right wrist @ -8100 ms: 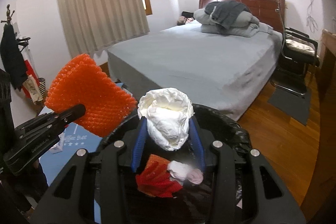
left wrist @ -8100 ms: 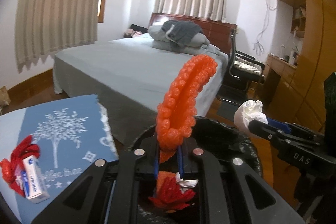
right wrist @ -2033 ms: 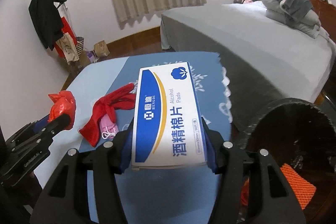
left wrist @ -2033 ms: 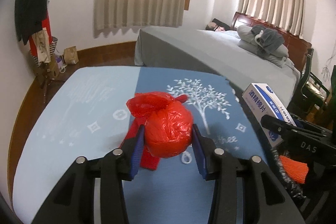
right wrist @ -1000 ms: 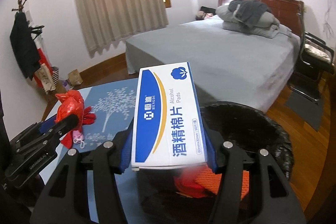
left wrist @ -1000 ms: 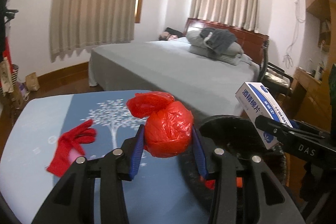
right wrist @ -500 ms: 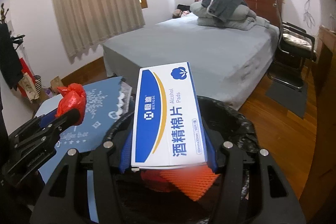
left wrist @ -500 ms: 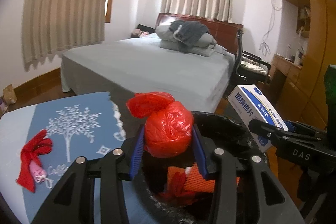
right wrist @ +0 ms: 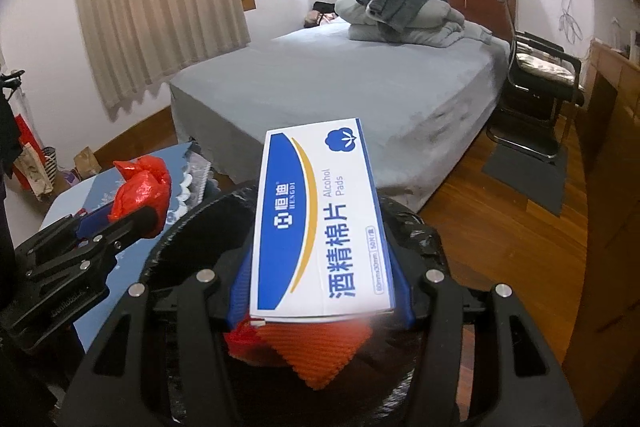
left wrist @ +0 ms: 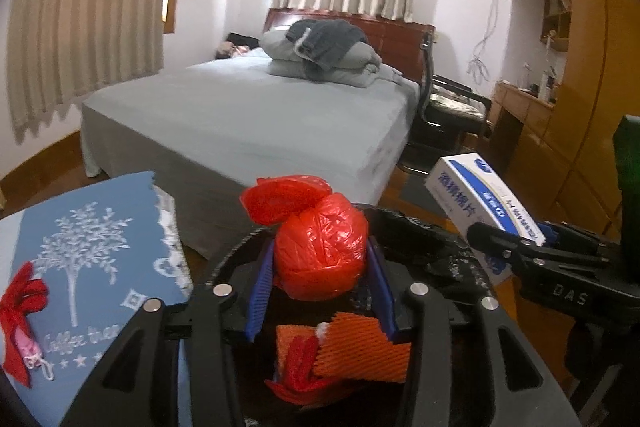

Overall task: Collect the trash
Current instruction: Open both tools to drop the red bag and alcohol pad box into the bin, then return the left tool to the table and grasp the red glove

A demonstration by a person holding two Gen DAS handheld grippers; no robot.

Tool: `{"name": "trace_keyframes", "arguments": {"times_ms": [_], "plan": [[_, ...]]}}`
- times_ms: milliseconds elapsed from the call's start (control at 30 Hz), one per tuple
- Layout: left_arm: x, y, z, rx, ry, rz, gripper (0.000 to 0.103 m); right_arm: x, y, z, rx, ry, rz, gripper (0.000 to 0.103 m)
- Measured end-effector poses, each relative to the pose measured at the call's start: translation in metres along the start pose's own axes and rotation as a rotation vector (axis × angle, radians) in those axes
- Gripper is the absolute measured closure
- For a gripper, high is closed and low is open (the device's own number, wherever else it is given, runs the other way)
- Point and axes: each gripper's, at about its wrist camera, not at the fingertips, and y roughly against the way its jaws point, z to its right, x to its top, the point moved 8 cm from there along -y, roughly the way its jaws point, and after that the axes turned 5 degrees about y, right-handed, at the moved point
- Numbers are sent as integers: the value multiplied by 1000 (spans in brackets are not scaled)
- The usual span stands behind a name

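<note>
My left gripper (left wrist: 320, 269) is shut on a knotted red plastic bag (left wrist: 320, 247) and holds it over the black-lined trash bin (left wrist: 424, 239). My right gripper (right wrist: 320, 267) is shut on a white and blue alcohol pads box (right wrist: 320, 223), also over the bin (right wrist: 192, 227). Orange foam net (left wrist: 360, 351) and red scraps lie inside the bin. The box shows in the left wrist view (left wrist: 480, 199); the red bag shows in the right wrist view (right wrist: 140, 187). A red ribbon-like scrap (left wrist: 20, 307) lies on the blue tablecloth (left wrist: 92, 259).
A grey bed (left wrist: 248, 119) with folded bedding stands behind the bin. A black chair (right wrist: 544, 75) and wooden cabinets (left wrist: 580, 67) are at the right. The wooden floor (right wrist: 500, 227) lies right of the bin.
Both grippers have swung from the table to above the bin, still holding the red bag and the box. The red scrap stayed on the tablecloth.
</note>
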Motion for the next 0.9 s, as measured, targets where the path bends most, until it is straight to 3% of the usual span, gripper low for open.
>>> {"name": "trace_keyframes", "arguments": {"times_ms": [67, 333, 567, 900], "plan": [[-1, -3, 3, -20, 2, -13, 40, -1, -2, 7, -19, -8, -3, 35], [-1, 10, -11, 21, 21, 1, 25, 3, 6, 19, -24, -34, 41, 11], [3, 48, -50, 112, 68, 56, 13, 10, 18, 7, 8, -17, 73, 7], [-9, 109, -122, 282, 137, 111, 11, 15, 14, -59, 103, 16, 69, 7]]}}
